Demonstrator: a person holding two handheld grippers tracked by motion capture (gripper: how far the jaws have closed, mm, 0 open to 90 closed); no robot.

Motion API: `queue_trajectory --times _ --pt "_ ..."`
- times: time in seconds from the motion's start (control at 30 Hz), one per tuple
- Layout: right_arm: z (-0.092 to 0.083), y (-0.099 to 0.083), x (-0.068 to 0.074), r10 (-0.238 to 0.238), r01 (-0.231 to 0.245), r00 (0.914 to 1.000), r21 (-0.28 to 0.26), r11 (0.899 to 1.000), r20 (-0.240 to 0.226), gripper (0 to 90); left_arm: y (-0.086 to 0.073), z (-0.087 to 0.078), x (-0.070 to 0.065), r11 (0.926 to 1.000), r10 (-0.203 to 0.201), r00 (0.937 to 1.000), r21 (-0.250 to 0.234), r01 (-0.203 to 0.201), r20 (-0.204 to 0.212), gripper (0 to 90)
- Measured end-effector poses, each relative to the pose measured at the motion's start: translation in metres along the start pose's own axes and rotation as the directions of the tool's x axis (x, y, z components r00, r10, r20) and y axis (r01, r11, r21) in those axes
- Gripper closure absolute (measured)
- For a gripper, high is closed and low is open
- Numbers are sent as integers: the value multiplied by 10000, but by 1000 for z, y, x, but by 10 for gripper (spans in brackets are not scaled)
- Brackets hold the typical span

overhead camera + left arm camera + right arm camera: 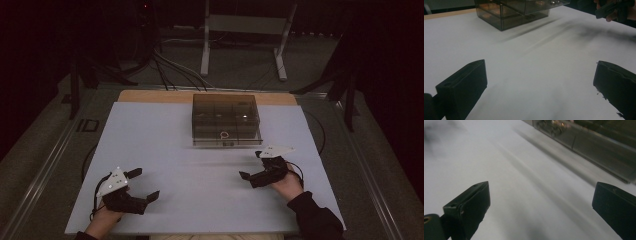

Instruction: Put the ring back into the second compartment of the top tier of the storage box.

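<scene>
A smoky see-through box [225, 120] with small compartments stands at the far middle of the white table [165, 150]; a small pink ring [224, 134] lies in its front part. My left gripper [144, 184] rests near the front left corner, jaws wide apart with nothing between them. My right gripper [251, 165] sits at the front right, just short of the box, also open and empty. In the left gripper view the box [516, 12] is far ahead and the other gripper [610, 10] is at the top right. The right gripper view has the box [584, 137] close, at its upper right.
Beyond the table is a dark floor with cables [175, 70] and a white metal stand [245, 30]. A wooden strip [150, 96] edges the table's far side. The table's front edge runs just below both hands.
</scene>
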State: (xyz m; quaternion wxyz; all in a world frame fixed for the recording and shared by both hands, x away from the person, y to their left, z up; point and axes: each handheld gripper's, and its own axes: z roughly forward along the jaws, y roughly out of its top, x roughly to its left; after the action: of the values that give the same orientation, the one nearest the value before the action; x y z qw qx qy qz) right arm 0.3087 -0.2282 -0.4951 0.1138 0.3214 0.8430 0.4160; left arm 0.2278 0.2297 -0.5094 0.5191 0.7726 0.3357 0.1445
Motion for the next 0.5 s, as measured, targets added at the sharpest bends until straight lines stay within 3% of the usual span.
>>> queue_trajectory --times 0.3,0.5 --pt "-3 -17 -3 217 -222 9994 166 9996 253 20 0 0 0 10000 6 10000 16 -6 46 0" --pt "-8 -26 -7 632 -642 9976 341 9974 294 20 0 0 0 10000 14 10000 -1 -14 45 0"
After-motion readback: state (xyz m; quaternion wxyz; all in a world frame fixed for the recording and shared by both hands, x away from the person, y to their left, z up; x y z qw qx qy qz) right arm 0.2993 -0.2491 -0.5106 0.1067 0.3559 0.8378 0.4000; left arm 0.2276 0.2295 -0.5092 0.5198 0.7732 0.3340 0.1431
